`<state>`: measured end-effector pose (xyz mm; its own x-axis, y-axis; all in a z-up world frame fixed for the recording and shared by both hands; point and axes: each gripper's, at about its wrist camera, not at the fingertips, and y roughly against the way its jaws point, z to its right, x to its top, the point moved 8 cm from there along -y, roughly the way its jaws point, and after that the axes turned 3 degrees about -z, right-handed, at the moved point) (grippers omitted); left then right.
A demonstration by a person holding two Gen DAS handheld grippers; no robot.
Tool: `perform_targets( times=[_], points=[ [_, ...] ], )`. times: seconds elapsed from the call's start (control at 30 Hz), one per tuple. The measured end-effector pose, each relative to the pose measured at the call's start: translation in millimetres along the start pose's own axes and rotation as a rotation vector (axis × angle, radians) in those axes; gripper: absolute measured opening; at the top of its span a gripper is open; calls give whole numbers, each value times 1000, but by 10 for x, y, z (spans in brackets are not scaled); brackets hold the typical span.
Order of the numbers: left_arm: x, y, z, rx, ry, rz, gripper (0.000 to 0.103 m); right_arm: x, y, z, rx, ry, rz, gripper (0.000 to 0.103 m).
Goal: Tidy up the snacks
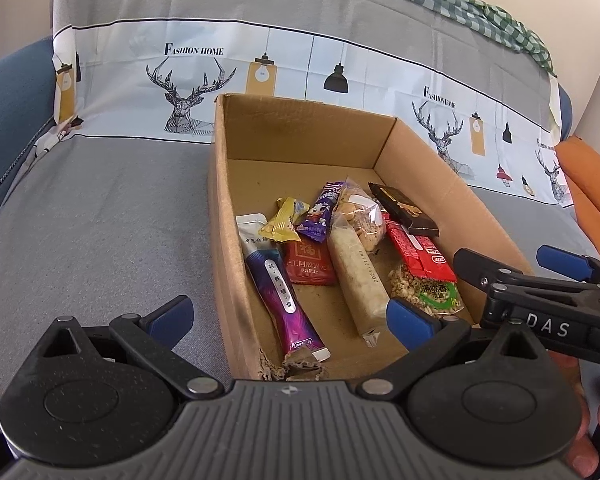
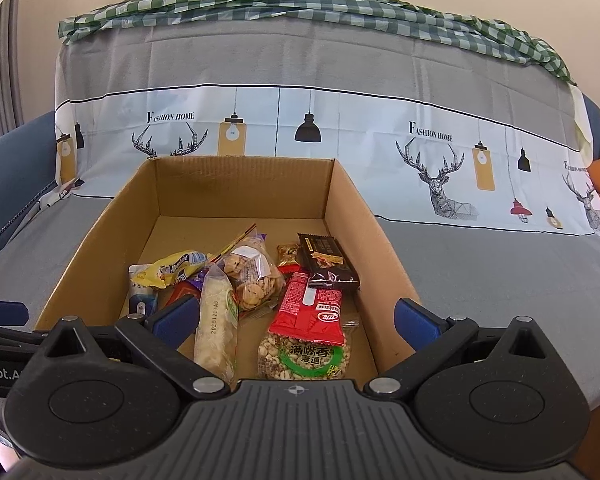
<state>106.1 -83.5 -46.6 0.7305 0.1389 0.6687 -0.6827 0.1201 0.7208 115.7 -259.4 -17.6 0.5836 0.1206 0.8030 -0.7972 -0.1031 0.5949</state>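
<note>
on the grey sofa cover (image 2: 480,264) sits an open cardboard box (image 2: 342,200) with the snacks piled on its floor: a purple stick pack (image 1: 282,300), a pale long bar (image 2: 214,332), a red peanut bag (image 2: 310,332) and a dark bar (image 2: 328,264). both left tongs (image 1: 290,316) and right tongs (image 2: 298,320) hang wide open at the box's near edge, holding nothing.

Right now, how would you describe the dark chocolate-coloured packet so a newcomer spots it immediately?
Find the open cardboard box on the grey sofa cover. Among the snacks piled inside, look to the right-hand side, towards the back. The black packet lies partly over a red wrapper; it is the only black, flat rectangular one.
</note>
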Motion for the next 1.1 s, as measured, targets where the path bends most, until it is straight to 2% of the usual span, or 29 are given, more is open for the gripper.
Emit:
perform_targets(
  times=[1.1],
  points=[
    [48,35,50,-19,-8,34,103,8,-17,-23,3,-1,-3,102]
  ],
)
